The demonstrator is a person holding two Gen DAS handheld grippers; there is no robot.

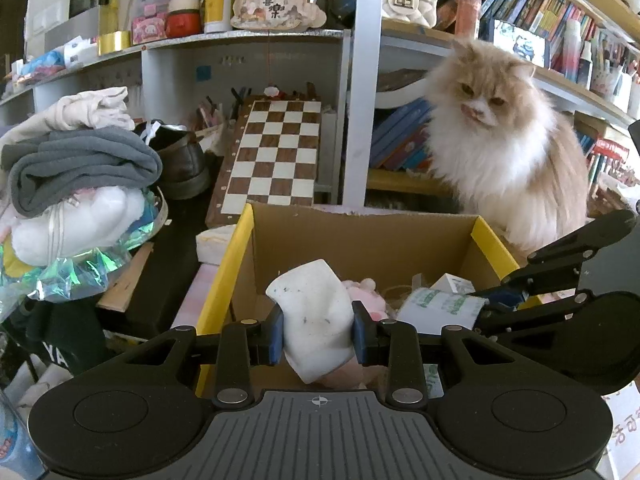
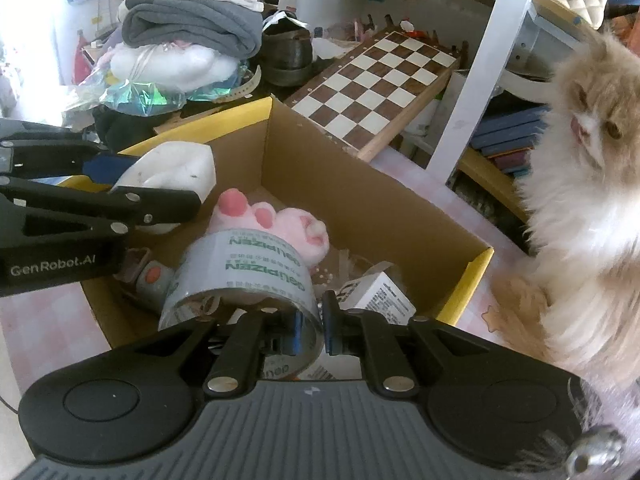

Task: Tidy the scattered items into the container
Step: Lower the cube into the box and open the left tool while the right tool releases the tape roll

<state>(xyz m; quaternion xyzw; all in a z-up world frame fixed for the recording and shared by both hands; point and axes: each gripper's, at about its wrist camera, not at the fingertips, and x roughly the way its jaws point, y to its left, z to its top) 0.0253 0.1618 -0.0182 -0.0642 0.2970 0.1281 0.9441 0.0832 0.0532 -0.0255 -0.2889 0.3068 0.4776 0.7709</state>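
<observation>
An open cardboard box point(image 1: 360, 236) with yellow flaps stands in front of me; it also shows in the right wrist view point(image 2: 360, 184). My left gripper point(image 1: 318, 336) is shut on a white soft object point(image 1: 316, 312) and holds it over the box's near left side; the object also shows in the right wrist view point(image 2: 172, 168). My right gripper point(image 2: 310, 330) is shut on the wall of a clear tape roll point(image 2: 244, 276) and holds it over the box. The tape roll also shows in the left wrist view point(image 1: 440, 306). A pink plush paw point(image 2: 276, 220) and a small white carton point(image 2: 380, 296) lie inside the box.
A fluffy cream cat point(image 1: 504, 140) sits right beside the box's far right corner, also in the right wrist view point(image 2: 588, 208). A chessboard point(image 1: 276, 152) leans behind the box. A pile of folded clothes point(image 1: 80, 160) and iridescent wrap lies at the left. Shelves stand behind.
</observation>
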